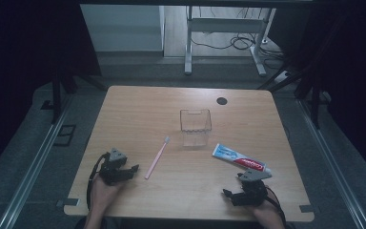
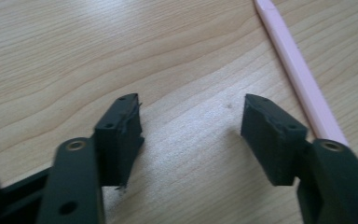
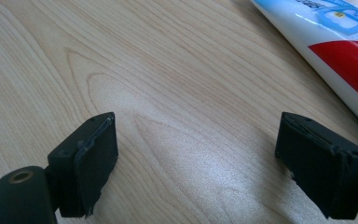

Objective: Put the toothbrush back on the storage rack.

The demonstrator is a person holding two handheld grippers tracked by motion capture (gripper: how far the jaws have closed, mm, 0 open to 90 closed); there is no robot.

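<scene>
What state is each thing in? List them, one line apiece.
Pink plastic toothbrush: lying flat on the table, untouched.
Clear plastic square cup: upright, empty.
White, red and blue toothpaste tube: lying flat, untouched.
Left gripper: open, nothing between its fingers.
Right gripper: open, nothing held.
</scene>
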